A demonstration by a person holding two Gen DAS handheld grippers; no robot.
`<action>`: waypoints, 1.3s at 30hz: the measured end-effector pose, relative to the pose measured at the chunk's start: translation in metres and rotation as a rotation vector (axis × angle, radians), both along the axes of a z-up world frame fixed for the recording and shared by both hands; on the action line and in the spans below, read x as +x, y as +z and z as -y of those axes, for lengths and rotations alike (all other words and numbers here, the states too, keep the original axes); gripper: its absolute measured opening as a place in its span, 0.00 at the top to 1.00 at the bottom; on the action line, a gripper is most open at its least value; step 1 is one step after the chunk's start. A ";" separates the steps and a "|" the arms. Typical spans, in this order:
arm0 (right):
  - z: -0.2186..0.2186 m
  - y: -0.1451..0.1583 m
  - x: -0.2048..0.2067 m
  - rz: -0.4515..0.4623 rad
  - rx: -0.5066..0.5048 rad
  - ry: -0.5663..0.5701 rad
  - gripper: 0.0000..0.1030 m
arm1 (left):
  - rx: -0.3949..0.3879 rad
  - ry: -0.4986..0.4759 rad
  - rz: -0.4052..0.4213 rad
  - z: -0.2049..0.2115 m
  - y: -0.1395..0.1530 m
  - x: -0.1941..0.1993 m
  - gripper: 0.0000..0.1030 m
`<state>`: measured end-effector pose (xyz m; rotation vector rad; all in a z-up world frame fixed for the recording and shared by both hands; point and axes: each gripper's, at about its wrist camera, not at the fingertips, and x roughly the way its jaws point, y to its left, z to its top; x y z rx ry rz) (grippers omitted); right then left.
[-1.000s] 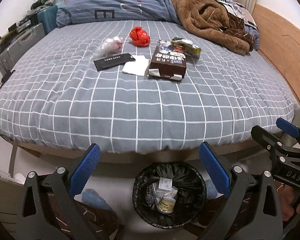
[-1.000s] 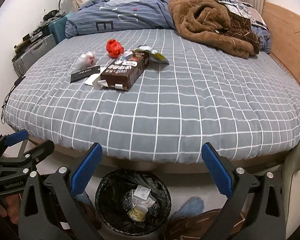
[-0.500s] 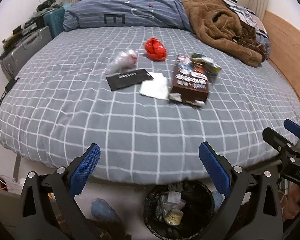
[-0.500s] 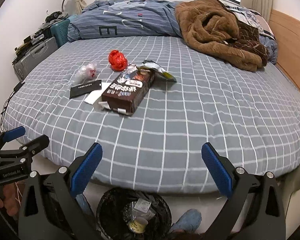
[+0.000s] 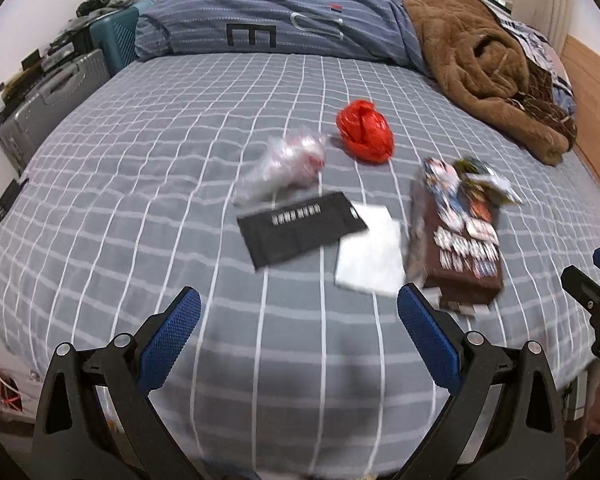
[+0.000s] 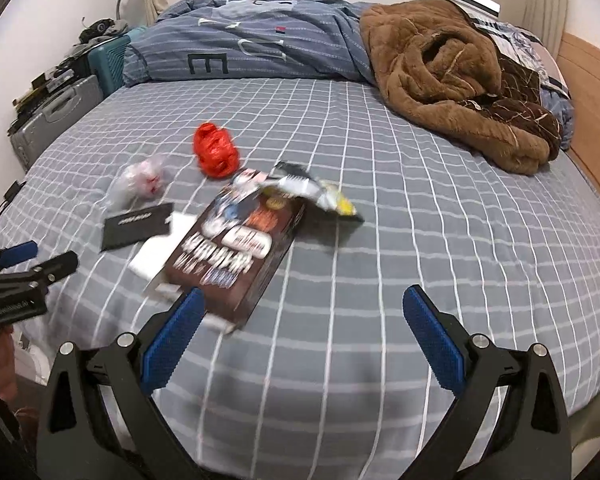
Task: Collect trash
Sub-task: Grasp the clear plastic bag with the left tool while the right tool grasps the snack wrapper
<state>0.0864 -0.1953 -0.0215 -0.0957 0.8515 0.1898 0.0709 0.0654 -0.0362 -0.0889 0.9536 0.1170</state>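
Note:
Trash lies on the grey checked bed (image 5: 140,184): a red crumpled bag (image 5: 366,132) (image 6: 215,150), a clear plastic bag (image 5: 286,164) (image 6: 140,182), a black flat packet (image 5: 300,230) (image 6: 138,226), a white napkin (image 5: 372,254) (image 6: 156,252), a brown snack box (image 5: 460,240) (image 6: 240,248) and a foil wrapper (image 5: 488,182) (image 6: 316,192). My left gripper (image 5: 298,340) is open and empty, just short of the black packet and napkin. My right gripper (image 6: 300,340) is open and empty, its left finger by the box's near end.
A blue duvet (image 5: 284,20) and a brown fleece blanket (image 5: 480,64) are heaped at the far end of the bed. Suitcases (image 5: 56,96) stand to the left. A wooden headboard (image 6: 592,92) runs along the right side.
Both grippers have risen and moved forward over the bed toward the trash. The black bin under the bed edge has dropped out of view.

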 end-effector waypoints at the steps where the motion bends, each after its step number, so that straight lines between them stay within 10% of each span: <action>1: 0.001 -0.003 0.010 -0.003 -0.006 0.000 0.07 | 0.002 0.000 0.000 0.000 0.000 0.006 0.06; 21: 0.001 -0.063 0.124 -0.041 -0.128 0.111 0.37 | 0.037 0.015 -0.039 -0.014 -0.046 0.142 0.17; 39: -0.006 -0.059 0.129 -0.017 -0.131 0.135 0.91 | 0.034 0.019 -0.044 -0.007 -0.044 0.151 0.44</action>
